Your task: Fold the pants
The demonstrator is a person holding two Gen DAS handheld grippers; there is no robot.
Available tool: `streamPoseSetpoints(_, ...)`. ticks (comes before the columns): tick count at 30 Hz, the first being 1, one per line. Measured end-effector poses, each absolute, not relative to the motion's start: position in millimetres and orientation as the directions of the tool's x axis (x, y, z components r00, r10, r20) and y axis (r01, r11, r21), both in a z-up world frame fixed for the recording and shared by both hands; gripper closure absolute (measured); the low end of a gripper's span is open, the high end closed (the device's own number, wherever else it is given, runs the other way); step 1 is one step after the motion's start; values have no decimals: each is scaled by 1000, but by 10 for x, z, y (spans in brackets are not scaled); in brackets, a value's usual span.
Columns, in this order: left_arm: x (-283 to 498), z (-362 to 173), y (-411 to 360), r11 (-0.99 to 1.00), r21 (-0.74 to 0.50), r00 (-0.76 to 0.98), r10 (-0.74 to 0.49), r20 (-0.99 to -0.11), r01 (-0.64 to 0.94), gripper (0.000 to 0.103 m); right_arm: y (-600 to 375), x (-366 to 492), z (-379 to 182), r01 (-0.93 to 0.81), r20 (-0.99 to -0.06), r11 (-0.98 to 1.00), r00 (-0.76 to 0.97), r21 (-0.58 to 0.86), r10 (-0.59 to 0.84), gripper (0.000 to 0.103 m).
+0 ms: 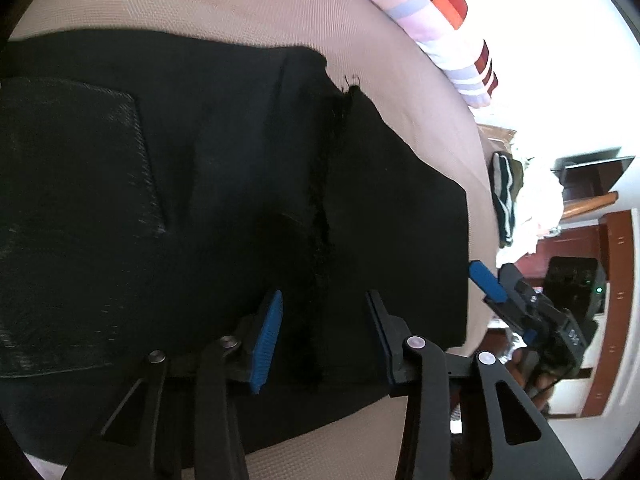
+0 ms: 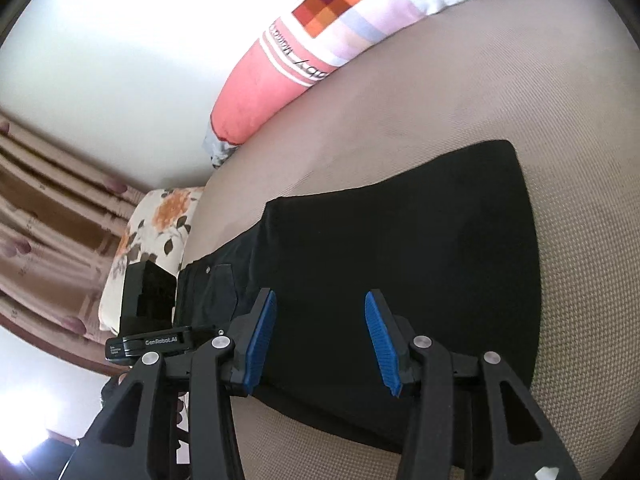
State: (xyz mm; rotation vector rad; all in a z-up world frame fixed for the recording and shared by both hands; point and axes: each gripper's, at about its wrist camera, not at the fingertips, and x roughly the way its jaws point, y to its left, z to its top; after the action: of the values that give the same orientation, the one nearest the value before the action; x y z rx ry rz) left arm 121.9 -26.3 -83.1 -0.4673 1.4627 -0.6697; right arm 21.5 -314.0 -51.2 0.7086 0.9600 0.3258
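Black pants (image 1: pixel 224 168) lie folded on a beige mattress (image 1: pixel 240 4), with a back pocket (image 1: pixel 72 200) at the left. My left gripper (image 1: pixel 325 295) hovers low over them, open, its blue pads on either side of a frayed raised seam (image 1: pixel 322 216) without pressing it. In the right wrist view the pants (image 2: pixel 400 240) form a flat dark rectangle, the waistband button (image 2: pixel 207 269) at the left end. My right gripper (image 2: pixel 320 295) stands open above their near edge, with nothing held. One of its blue fingers (image 1: pixel 486 280) shows past the pants' right edge.
A long pink and checked bolster (image 2: pixel 280 80) lies along the mattress's far side. A floral pillow (image 2: pixel 160 220) and striped curtains (image 2: pixel 48 200) are at the left. A pile of clothes (image 1: pixel 516 200) and wooden furniture (image 1: pixel 612 280) stand beyond the bed's right edge.
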Motion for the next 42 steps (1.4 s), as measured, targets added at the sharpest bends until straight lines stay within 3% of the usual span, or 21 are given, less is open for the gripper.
streamPoseSetpoints(7, 1187, -846, -449, 696, -706, -64, -705, -706, 133, 62, -3150, 217, -544, 46, -624, 725, 548, 687, 557, 58)
streamPoseSetpoints(9, 1183, -814, -552, 723, -664, -35, -671, -741, 189, 91, -3144, 217, -550, 42, -625, 726, 545, 686, 559, 58)
streamPoseSetpoints(14, 1150, -840, -606, 744, -635, 8, -651, -759, 210, 96, -3134, 225, -611, 55, -647, 740, 532, 670, 546, 58)
streamPoseSetpoints(20, 991, -667, -509, 786, -554, 108, -597, -795, 275, 97, -3124, 224, -629, 86, -700, 789, 527, 608, 482, 58)
streamPoseSetpoints(25, 933, -805, -472, 802, -527, 109, -572, -813, 281, 97, -3029, 260, -689, 99, -806, 903, 499, 418, 318, 60)
streamPoseSetpoints(30, 984, -736, -502, 823, -480, 107, -530, -841, 303, 90, -2963, 285, -739, 82, -834, 935, 483, 346, 266, 60)
streamPoseSetpoints(36, 1083, -411, -447, 889, -285, 330, -406, -852, 358, 86, -3037, 358, -543, 90, -833, 973, 537, 213, 133, 60)
streamPoseSetpoints(42, 1265, -302, -671, 828, -329, 355, -507, -786, 453, 86, -3073, 629, -551, 95, -833, 995, 553, 38, -21, 61)
